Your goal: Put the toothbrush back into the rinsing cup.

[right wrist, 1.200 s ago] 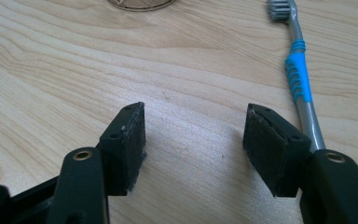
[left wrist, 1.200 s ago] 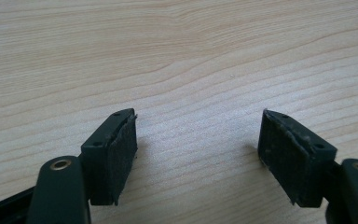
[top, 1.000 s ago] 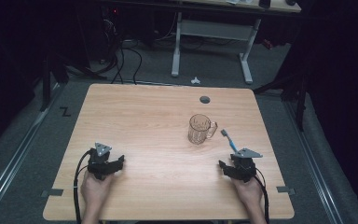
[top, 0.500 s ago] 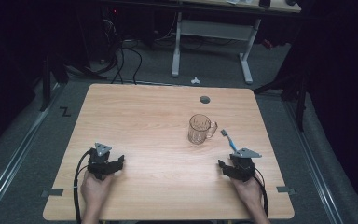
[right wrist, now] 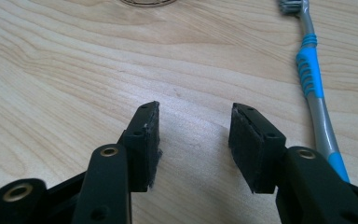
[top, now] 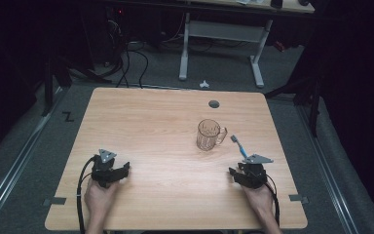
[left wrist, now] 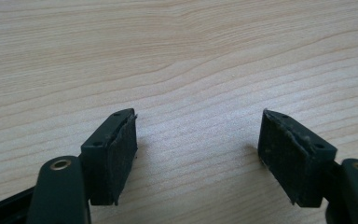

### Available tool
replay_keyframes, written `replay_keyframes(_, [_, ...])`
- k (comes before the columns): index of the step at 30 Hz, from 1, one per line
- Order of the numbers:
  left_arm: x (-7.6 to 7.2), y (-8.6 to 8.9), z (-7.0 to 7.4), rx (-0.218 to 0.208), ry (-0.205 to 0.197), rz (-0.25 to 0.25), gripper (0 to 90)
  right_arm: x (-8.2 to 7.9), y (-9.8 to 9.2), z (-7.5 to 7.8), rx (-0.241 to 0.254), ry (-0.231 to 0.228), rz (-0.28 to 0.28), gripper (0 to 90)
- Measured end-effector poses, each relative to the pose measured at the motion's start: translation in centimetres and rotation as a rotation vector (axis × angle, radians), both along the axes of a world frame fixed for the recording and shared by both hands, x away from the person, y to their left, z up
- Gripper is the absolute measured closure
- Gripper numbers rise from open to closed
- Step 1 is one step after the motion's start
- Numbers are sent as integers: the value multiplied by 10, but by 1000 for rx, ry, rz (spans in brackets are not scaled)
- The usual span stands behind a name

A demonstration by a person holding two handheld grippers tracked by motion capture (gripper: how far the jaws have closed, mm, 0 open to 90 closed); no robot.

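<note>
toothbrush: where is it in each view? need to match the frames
High view: toothbrush lies right of centre, between the glass mug and the right gripper, head toward the mug's handle.
Left gripper view: not in it; just bare table.
Right gripper view: along the right edge, bristles at the top, outside the open jaws.
Shared landmark: the mug, whose base edge sits at top centre.

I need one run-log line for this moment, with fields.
left gripper: open, nothing held | right gripper: open, closing, nothing between fingers | toothbrush: flat, right of it | mug: upright
</note>
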State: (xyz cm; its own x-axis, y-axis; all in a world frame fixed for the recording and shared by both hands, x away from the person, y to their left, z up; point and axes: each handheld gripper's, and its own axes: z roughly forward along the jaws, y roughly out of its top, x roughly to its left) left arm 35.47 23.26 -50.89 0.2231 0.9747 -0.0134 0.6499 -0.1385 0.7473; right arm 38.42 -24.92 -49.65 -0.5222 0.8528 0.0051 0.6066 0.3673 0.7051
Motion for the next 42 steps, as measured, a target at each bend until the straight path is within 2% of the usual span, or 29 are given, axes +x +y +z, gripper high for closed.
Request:
replay_keyframes(6, [0, 1, 0, -9, 0, -1, 285, -2, -2, 2, -1, 0, 3, 543])
replay_keyframes(10, [0, 1, 0, -13, 0, 0, 284, -5, -6, 5, 18, -2, 7, 543])
replay_keyframes(15, [0, 1, 0, -13, 0, 1, 284, -8, -10, 8, 7, -9, 6, 545])
replay_keyframes(19, [0, 1, 0, -13, 0, 1, 284, -11, -15, 11, 18, -8, -1, 554])
replay_keyframes(20, [0, 1, 0, -13, 0, 1, 284, -12, -18, 13, 35, -12, 6, 554])
replay_keyframes(30, [0, 1, 0, -14, 0, 1, 284, -13, -23, 18, 29, -15, 12, 554])
replay_keyframes(42, [0, 2, 0, -18, 0, 0, 283, -11, -34, 26, 12, -35, -20, 563])
